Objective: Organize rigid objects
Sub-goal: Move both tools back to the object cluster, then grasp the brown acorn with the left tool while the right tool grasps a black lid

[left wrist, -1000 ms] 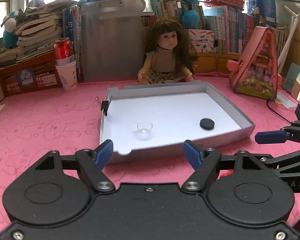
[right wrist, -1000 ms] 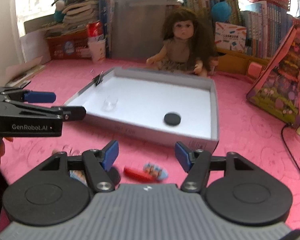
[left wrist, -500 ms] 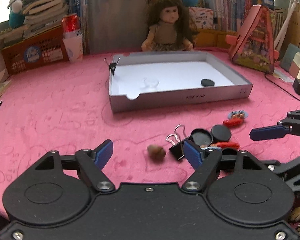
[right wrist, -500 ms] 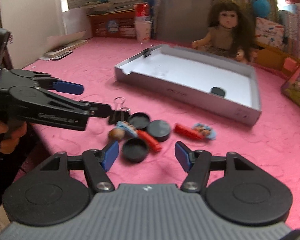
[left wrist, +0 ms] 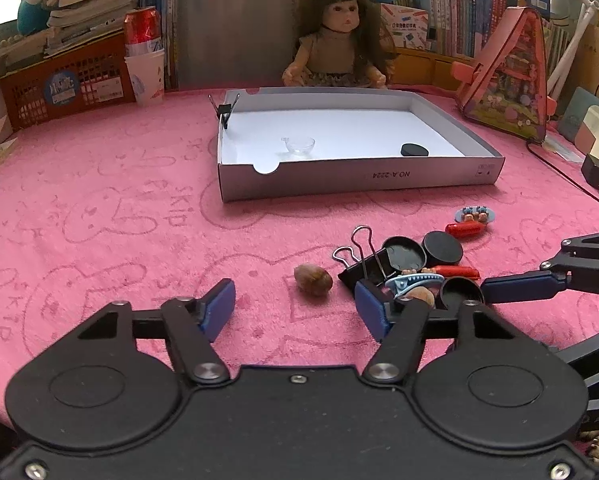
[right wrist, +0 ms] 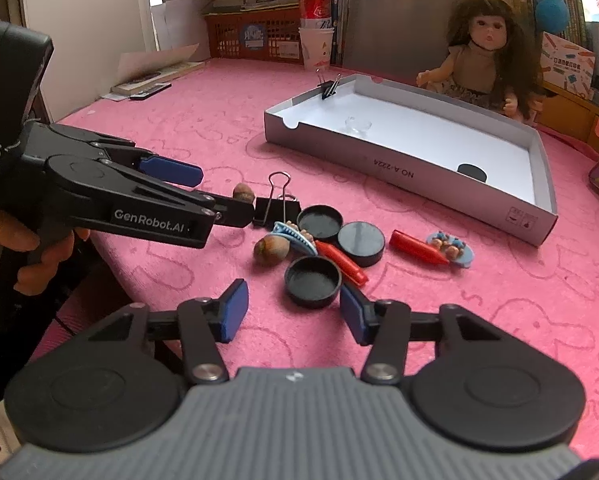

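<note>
Here, left gripper (left wrist: pixel 295 306) fingers narrowing, spread, brown oval nut (left wrist: pixel 313 279) lying just ahead between them, right gripper (right wrist: pixel 293 312) fingers narrowing around nothing, round black plastic cap (right wrist: pixel 313 281) sitting just ahead on pink counter (left wrist: pixel 99 220).

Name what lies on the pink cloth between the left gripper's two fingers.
One brown nut, just ahead of the left gripper; otherwise bare pink cloth. The left wrist view shows it.

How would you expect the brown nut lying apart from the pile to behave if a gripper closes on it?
The nut looks rounded and smooth, so it may roll or squirt from the pads. It seems hard and probably light. The soft pink cloth should slow any rolling.
</note>
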`<state>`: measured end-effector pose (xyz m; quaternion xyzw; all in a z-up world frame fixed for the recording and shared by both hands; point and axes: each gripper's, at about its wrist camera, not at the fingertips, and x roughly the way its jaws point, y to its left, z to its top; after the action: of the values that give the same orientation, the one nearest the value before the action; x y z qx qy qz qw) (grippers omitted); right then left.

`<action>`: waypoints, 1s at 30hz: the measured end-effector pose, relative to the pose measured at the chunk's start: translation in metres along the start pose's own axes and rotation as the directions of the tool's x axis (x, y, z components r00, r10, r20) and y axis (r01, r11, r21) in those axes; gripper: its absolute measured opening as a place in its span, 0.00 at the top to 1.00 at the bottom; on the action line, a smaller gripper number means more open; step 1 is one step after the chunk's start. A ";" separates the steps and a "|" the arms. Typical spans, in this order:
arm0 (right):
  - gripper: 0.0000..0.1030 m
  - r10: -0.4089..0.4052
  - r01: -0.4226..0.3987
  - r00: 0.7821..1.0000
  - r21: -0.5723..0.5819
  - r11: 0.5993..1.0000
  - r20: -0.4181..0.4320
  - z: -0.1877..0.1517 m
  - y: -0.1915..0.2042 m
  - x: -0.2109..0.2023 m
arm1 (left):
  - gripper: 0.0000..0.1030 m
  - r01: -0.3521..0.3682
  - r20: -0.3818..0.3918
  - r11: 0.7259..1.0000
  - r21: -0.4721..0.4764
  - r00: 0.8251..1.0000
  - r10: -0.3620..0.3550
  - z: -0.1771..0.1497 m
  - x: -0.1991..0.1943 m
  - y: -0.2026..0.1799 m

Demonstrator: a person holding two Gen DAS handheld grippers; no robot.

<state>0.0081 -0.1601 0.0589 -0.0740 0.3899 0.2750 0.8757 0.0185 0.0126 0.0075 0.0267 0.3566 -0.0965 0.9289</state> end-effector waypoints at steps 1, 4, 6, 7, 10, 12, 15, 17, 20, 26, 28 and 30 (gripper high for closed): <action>0.43 -0.006 0.006 1.000 -0.004 1.000 0.002 0.000 0.002 0.001 | 0.41 -0.001 0.000 1.000 0.001 1.000 0.001 -0.001 0.000 0.000; 0.47 -0.029 0.029 1.000 -0.015 0.999 0.007 0.001 0.005 0.006 | 0.46 -0.002 -0.002 1.000 0.001 1.000 0.002 -0.003 0.001 0.000; 0.49 -0.036 0.036 0.999 -0.017 0.999 0.013 0.002 0.006 0.008 | 0.49 -0.002 0.000 1.000 0.003 1.000 0.002 -0.003 0.001 0.000; 0.50 -0.037 0.038 0.999 -0.018 0.999 0.015 0.002 0.006 0.009 | 0.50 -0.003 0.003 1.000 0.006 1.000 0.003 -0.003 0.001 -0.001; 0.50 -0.046 0.046 0.999 -0.025 0.999 0.020 0.003 0.008 0.011 | 0.51 0.000 0.007 1.000 0.008 1.000 0.000 -0.004 0.002 -0.002; 0.51 -0.049 0.050 0.999 -0.028 0.998 0.023 0.003 0.009 0.011 | 0.52 -0.004 0.012 1.000 0.005 1.000 0.004 -0.004 0.003 -0.003; 0.52 -0.052 0.053 0.998 -0.025 0.998 0.025 0.003 0.009 0.012 | 0.54 -0.008 0.017 1.000 -0.001 1.000 0.008 -0.003 0.006 -0.003; 0.53 -0.055 0.056 0.998 -0.021 0.998 0.028 0.003 0.008 0.011 | 0.55 -0.007 0.019 1.000 -0.008 1.000 0.007 -0.001 0.007 -0.002; 0.54 -0.059 0.059 0.998 -0.013 0.998 0.030 0.003 0.008 0.011 | 0.57 -0.007 0.022 1.000 -0.012 1.000 0.007 0.000 0.009 -0.003; 0.59 -0.067 0.067 0.997 -0.003 0.998 0.033 0.003 0.007 0.011 | 0.74 0.003 0.027 1.000 -0.007 1.000 -0.002 0.001 0.008 -0.004; 0.62 -0.073 0.073 0.997 0.002 0.997 0.034 0.003 0.007 0.010 | 0.77 0.012 0.024 1.000 -0.009 1.000 -0.012 0.001 0.008 -0.005; 0.63 -0.076 0.076 0.997 0.011 0.997 0.034 0.003 0.005 0.010 | 0.81 0.010 0.026 1.000 0.001 1.000 -0.010 0.001 0.007 -0.008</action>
<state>0.0127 -0.1504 0.0541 -0.0796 0.3732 0.2408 0.8924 0.0231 0.0035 0.0035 0.0240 0.3446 -0.1016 0.9329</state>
